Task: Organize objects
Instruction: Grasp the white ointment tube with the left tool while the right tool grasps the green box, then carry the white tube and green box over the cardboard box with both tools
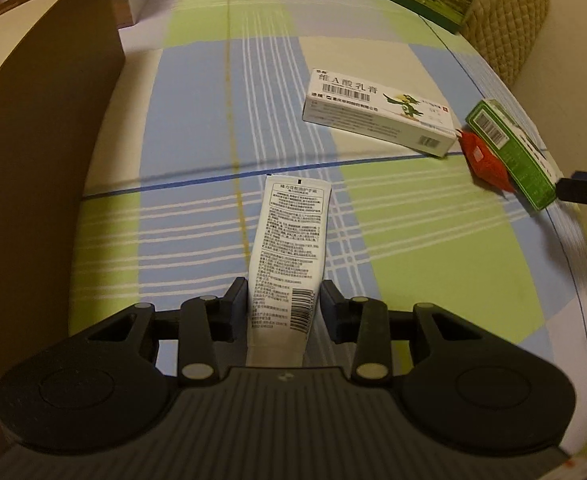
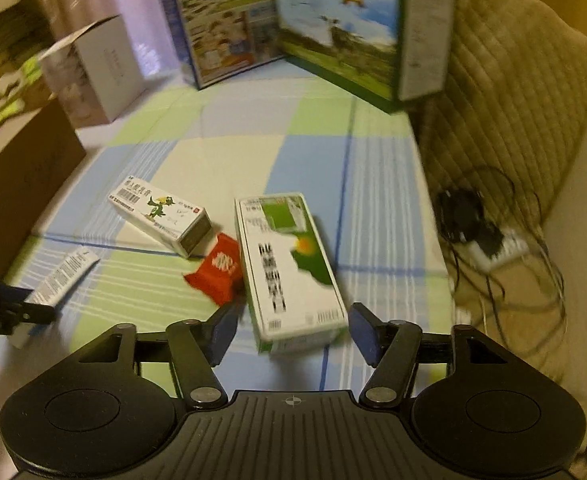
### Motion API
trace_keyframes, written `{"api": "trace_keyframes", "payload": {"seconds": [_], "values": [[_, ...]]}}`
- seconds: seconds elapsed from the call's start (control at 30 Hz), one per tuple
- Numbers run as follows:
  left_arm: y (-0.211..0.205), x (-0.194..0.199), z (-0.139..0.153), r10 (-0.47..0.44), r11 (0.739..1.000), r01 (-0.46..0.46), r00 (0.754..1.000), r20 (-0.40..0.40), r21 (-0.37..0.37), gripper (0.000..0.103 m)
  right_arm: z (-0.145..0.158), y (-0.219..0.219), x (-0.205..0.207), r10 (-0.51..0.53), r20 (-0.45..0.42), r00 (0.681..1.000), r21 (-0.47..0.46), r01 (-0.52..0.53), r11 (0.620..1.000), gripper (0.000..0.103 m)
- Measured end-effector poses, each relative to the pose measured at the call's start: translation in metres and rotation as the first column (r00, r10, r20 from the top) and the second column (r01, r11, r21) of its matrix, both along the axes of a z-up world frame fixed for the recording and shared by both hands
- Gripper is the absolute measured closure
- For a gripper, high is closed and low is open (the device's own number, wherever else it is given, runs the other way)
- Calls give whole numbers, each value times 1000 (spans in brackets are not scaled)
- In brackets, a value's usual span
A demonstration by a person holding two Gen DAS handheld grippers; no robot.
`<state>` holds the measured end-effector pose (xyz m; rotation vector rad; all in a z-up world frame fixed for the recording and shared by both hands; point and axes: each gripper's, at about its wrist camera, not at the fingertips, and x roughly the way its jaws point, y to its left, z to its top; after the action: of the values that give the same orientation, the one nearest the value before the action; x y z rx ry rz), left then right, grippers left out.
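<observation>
A tabletop (image 1: 197, 128) under a checked cloth of blue, green and cream carries the things to be organized, with a brown cardboard box (image 1: 45, 152) at its left edge and tall printed cartons standing along the back. The left tool (image 1: 284, 300) is narrowed onto a white cream tube (image 1: 289, 248), its pads pressing the lower, barcoded end while the crimped end points away over the cloth. The right tool (image 2: 289, 334) stands fairly wide, its pads clear on either side of the near end of a green-and-white carton (image 2: 289, 264) lying flat; nothing is held there yet. A white ointment box with a cartoon bird (image 1: 377, 110) lies further back, and a red sachet (image 2: 217, 268) sits between it and the green carton, tucked against the carton's side.

The tube is soft and gripped near one end, so it may sag or slip if swung quickly toward the brown box. On the right, closing off-centre could skew the carton or push it into the sachet; it also lies near the tabletop's right edge.

Only the right wrist view shows the tangle of cables and a power strip (image 2: 493, 248) beyond that edge, and the sachet's printed face. Only the left wrist view shows the tube's grip closely and the brown box's tall wall right beside it
</observation>
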<state>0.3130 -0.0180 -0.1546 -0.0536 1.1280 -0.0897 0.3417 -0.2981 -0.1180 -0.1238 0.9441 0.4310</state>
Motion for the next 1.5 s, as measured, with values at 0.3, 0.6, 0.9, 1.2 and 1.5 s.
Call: {"api": "trace_keyframes", "payload": {"seconds": [0.3, 0.6, 0.9, 1.2, 1.5], "values": [[-1, 4, 1, 4, 1000, -4, 1000, 3, 20, 69, -22, 5, 20, 30, -15, 999, -2, -30, 1000, 48], [-3, -2, 0, 14, 999, -14, 1000, 8, 33, 69, -11, -3, -32, -67, -13, 998, 14, 67, 998, 51], [-5, -31, 3, 12, 999, -11, 1000, -18, 32, 69, -6, 17, -115, 27, -23, 999, -36, -27, 999, 51], [-15, -67, 7, -23, 1000, 24, 997, -72, 11, 70, -16, 64, -142, 166, -42, 985, -46, -168, 985, 51], [-14, -49, 7, -23, 1000, 24, 998, -60, 12, 70, -26, 82, -121, 147, -80, 986, -74, -153, 985, 50]]}}
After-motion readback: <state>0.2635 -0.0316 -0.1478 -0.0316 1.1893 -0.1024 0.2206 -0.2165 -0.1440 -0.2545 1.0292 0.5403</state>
